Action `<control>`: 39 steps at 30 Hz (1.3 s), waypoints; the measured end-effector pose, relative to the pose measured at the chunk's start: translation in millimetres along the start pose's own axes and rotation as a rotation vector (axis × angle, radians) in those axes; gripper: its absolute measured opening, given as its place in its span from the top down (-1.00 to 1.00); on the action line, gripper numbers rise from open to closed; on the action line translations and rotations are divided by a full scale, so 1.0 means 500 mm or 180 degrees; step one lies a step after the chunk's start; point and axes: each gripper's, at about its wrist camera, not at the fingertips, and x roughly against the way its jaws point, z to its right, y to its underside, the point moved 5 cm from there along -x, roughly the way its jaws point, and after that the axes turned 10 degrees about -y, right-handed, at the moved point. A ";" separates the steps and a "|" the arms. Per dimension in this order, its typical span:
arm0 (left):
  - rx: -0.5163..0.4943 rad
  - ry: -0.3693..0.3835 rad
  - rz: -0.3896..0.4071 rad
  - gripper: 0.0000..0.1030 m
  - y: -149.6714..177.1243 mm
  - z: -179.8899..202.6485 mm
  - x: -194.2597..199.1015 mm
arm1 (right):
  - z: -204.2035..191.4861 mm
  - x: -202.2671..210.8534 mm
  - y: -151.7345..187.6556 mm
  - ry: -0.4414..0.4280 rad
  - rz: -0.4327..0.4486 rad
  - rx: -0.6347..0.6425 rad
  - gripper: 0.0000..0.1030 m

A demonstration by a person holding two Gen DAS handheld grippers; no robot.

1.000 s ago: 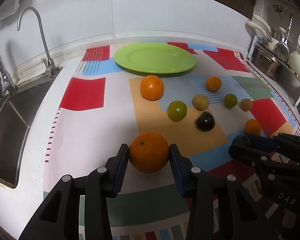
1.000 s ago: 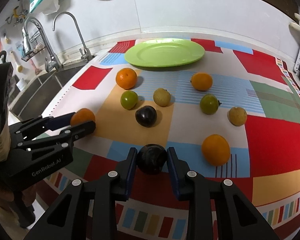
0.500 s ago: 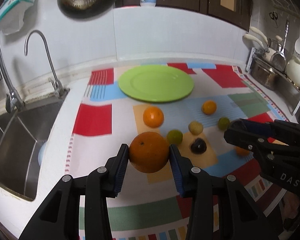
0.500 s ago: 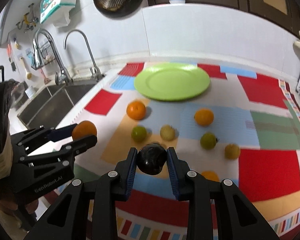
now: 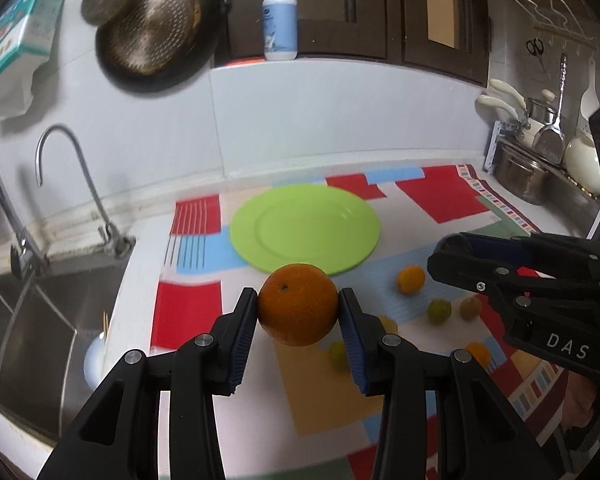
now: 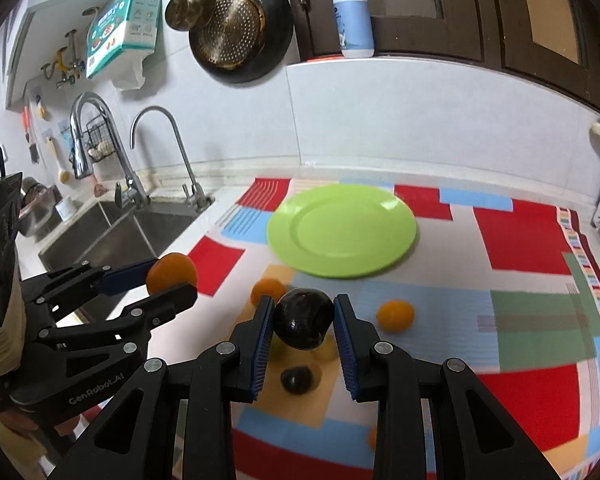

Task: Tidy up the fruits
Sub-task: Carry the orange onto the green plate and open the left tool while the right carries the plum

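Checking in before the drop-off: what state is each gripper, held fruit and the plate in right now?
left gripper: shut on the orange, lifted off the mat
orange: held in the air
right gripper: shut on the dark plum, lifted
dark plum: held in the air
green plate: flat on the mat, nothing on it

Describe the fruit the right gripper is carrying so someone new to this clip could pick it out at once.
Start at the green plate on the patchwork mat; nearer the camera, the right gripper holds a dark plum above the mat. It is glossy, near-black and pinched between blue pads, unlike the smaller dark fruit lying on the mat below it and the orange in the left gripper.
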 end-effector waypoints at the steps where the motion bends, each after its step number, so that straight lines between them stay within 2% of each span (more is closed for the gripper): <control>1: -0.0006 0.0017 0.0022 0.21 -0.009 0.002 -0.004 | 0.005 -0.002 -0.008 -0.0016 0.0011 -0.0003 0.39; 10: -0.0038 0.0073 0.0101 0.21 -0.084 0.005 -0.066 | 0.039 -0.041 -0.086 -0.0011 0.0077 0.0124 0.39; 18: -0.0018 0.0148 -0.0048 0.21 -0.115 0.007 -0.154 | 0.088 -0.123 -0.132 -0.0073 -0.0126 0.0082 0.40; 25: -0.0058 0.0179 -0.0220 0.21 -0.120 0.011 -0.230 | 0.128 -0.202 -0.135 -0.0067 -0.0390 0.0094 0.39; 39: -0.0067 0.0257 -0.0688 0.21 -0.086 0.020 -0.366 | 0.197 -0.336 -0.095 -0.0069 -0.0927 -0.0025 0.40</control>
